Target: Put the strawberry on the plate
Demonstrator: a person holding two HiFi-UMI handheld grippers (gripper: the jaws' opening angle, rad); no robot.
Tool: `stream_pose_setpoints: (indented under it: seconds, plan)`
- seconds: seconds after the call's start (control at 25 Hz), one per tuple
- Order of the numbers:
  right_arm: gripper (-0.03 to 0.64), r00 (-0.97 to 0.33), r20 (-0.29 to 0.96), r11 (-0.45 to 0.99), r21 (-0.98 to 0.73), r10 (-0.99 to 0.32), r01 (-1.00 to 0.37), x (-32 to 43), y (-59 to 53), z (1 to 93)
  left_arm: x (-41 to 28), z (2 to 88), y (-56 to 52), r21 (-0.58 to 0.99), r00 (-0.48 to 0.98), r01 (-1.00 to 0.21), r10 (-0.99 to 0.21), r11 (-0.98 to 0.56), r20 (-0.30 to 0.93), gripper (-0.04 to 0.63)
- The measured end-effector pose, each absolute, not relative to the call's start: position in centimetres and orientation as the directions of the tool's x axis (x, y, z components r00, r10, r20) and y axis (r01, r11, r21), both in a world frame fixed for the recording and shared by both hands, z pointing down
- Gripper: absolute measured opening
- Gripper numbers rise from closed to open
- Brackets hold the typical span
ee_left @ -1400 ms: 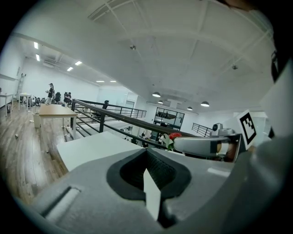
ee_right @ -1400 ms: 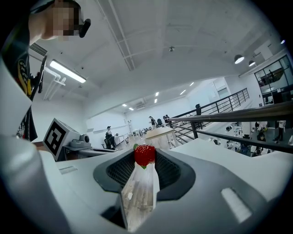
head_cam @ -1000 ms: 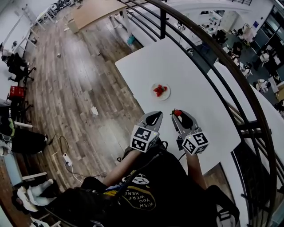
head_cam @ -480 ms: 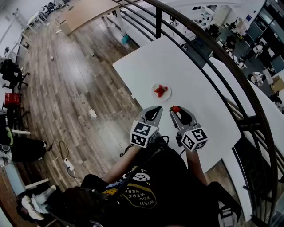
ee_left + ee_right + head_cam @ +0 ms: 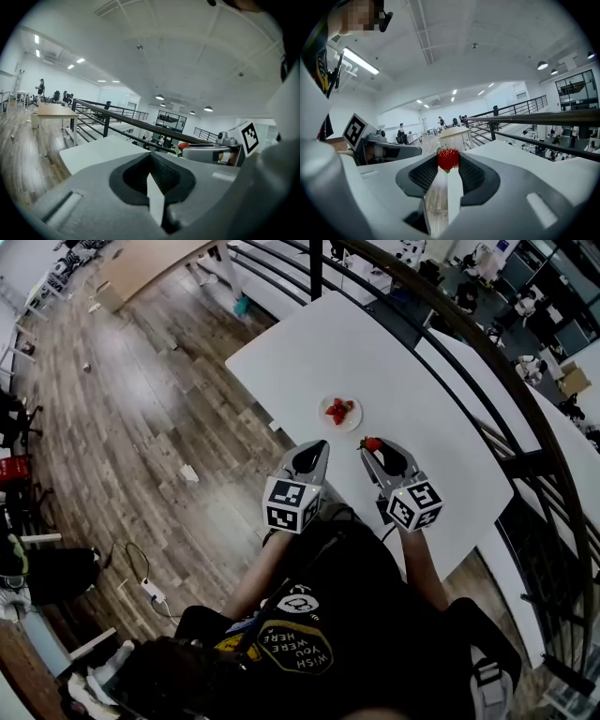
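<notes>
A small white plate with a few red strawberries lies in the middle of the white table. My right gripper is shut on a red strawberry, pinched at the jaw tips, just short of the plate on its near right side. My left gripper hangs beside it to the left, over the table's near edge, with its jaws shut and nothing in them.
A black metal railing curves round the table's far and right sides. Wooden floor lies to the left, with a tan table farther off. The person's body fills the bottom of the head view.
Both grippers have moved forward over the table toward the plate, the right one carrying the strawberry. The gap between the strawberry and the plate has shrunk.
</notes>
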State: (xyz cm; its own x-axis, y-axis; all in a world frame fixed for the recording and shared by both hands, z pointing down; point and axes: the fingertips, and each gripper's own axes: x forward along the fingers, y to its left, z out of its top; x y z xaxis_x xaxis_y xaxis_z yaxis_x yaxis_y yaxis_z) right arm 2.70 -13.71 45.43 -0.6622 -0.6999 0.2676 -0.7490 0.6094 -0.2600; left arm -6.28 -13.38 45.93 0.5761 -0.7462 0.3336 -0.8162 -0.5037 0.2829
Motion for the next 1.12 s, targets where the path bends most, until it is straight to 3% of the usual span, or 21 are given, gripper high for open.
stream_pose_setpoints:
  seconds: [1.12]
  plan:
    - [0.14, -0.646, 0.347, 0.585, -0.275, -0.679, -0.763, 6.2, -19.9, 50.7, -1.8, 51.9, -19.7, 0.236, 0.564, -0.822, -0.686, -0.518, 0.459, 0.005]
